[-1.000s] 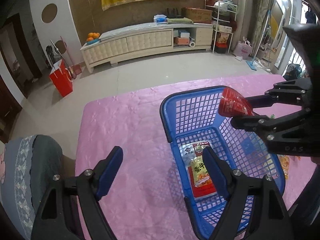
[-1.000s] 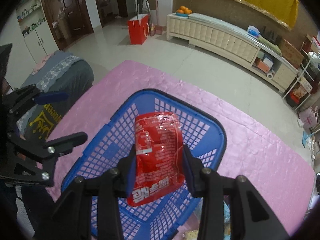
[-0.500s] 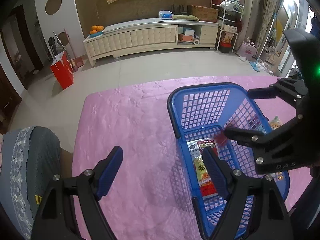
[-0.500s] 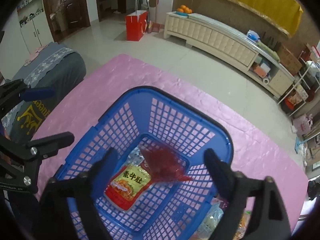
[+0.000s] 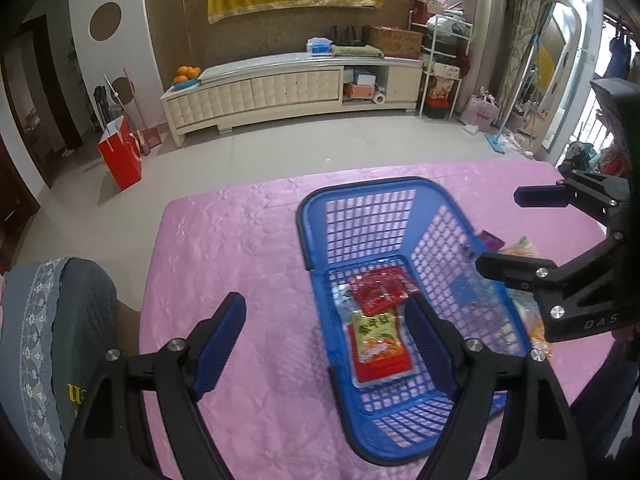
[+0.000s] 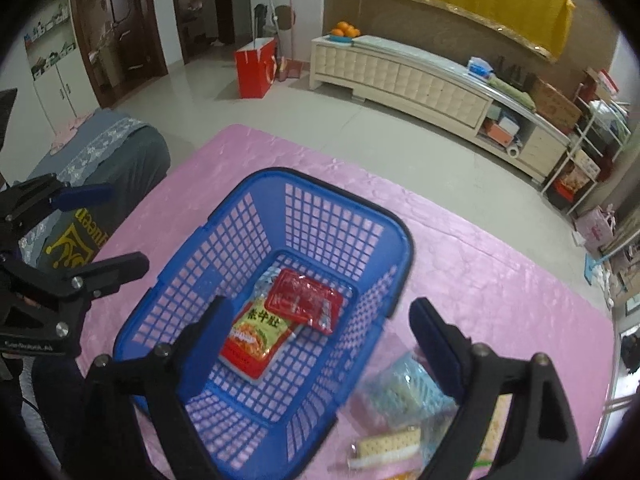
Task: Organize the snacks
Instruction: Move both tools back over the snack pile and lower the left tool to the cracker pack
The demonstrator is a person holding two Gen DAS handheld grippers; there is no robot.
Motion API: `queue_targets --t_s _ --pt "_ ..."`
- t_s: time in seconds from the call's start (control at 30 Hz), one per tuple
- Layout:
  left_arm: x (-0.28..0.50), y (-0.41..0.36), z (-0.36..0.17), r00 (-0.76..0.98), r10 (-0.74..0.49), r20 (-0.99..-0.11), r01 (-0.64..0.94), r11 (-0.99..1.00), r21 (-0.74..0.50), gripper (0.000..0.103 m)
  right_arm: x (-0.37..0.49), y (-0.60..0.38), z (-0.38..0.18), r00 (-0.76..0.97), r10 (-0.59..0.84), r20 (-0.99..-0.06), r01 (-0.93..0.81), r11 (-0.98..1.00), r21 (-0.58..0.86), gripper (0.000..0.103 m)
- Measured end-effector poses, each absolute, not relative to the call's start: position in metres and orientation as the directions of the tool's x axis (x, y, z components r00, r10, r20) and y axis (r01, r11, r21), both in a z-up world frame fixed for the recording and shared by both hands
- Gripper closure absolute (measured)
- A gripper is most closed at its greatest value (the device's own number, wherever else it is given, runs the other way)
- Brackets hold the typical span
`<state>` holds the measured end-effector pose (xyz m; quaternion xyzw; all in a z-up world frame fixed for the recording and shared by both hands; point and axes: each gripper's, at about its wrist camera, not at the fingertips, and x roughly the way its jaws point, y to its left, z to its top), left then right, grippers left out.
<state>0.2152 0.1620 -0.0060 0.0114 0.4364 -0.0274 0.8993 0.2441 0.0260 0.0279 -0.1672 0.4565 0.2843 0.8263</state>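
A blue plastic basket (image 5: 362,216) (image 6: 256,188) stands on the pink table cover. Inside it a red snack packet (image 5: 379,289) (image 6: 304,300) lies on top of a red and yellow packet (image 5: 378,340) (image 6: 256,338). My left gripper (image 5: 326,342) is open and empty, over the basket's left rim; it also shows at the left in the right wrist view (image 6: 106,230). My right gripper (image 6: 320,340) is open and empty above the basket's right side; it also shows at the right in the left wrist view (image 5: 508,232). Loose snacks lie right of the basket: a pale blue bag (image 6: 404,394) and a cracker pack (image 6: 386,446).
The pink cover (image 5: 240,248) spans the table, whose far edge meets the tiled floor. More packets (image 5: 520,246) lie on the table behind the basket's right wall. A grey cushioned seat (image 5: 48,320) stands at the table's left. A red bag (image 5: 120,156) and a long white cabinet (image 5: 280,88) are far off.
My right gripper opened and let the red packet fall into the basket, where it now lies on the other packet. The right gripper has drawn back to the right.
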Motion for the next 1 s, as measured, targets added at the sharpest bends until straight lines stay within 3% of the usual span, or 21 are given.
queue_targets --t_s 0.63,1.0 --pt "0.172 0.067 0.042 0.685 -0.061 -0.726 0.133 0.990 0.043 0.023 0.186 -0.081 0.074 0.527 0.299 -0.795 -0.531 0.847 -0.034 0.011" --pt "0.180 -0.012 0.028 0.651 -0.136 -0.747 0.258 0.965 0.049 0.023 0.176 -0.153 0.062 0.543 0.238 -0.805 -0.442 0.896 -0.033 0.011"
